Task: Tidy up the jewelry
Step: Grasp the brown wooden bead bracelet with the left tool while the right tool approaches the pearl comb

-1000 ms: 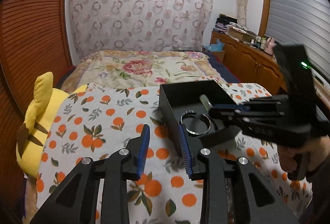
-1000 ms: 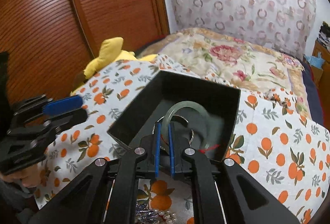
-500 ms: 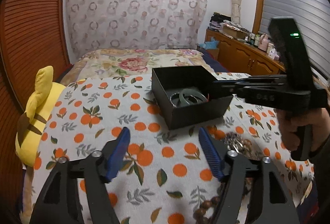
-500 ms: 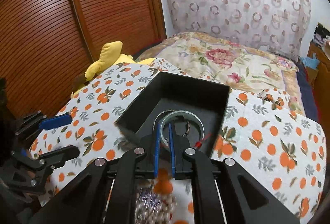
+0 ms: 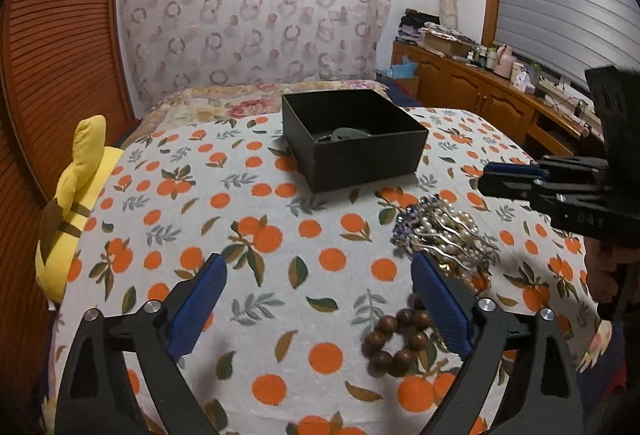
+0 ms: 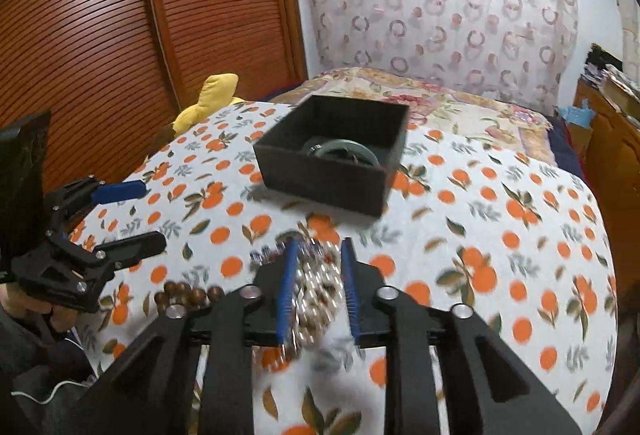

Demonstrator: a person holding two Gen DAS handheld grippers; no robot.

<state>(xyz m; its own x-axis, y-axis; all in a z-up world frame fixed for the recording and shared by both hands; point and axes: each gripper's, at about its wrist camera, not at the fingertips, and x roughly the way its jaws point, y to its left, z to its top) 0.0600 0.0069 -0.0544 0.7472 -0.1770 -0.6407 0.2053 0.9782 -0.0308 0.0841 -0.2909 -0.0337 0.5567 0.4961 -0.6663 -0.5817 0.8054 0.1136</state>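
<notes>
A black open box (image 5: 352, 151) stands on the orange-print cloth (image 5: 260, 235) and holds a pale green bangle (image 6: 344, 151) and a silver bangle. A heap of pearl and crystal jewelry (image 5: 444, 235) lies in front of the box. A brown wooden bead bracelet (image 5: 400, 339) lies nearer me. My left gripper (image 5: 316, 299) is open wide and empty, above the cloth beside the beads. My right gripper (image 6: 316, 291) is open and empty, hovering over the jewelry heap (image 6: 316, 275); it also shows in the left wrist view (image 5: 516, 179).
A yellow plush toy (image 5: 76, 203) lies at the cloth's left edge. A flowered bedspread (image 6: 440, 103) lies behind the box. Wooden slatted doors (image 6: 120, 35) stand at left and a wooden cabinet (image 5: 480, 99) at right.
Both grippers pulled back from the box. The right gripper let go of the green bangle, which now lies in the box, and opened. The left gripper opened wider.
</notes>
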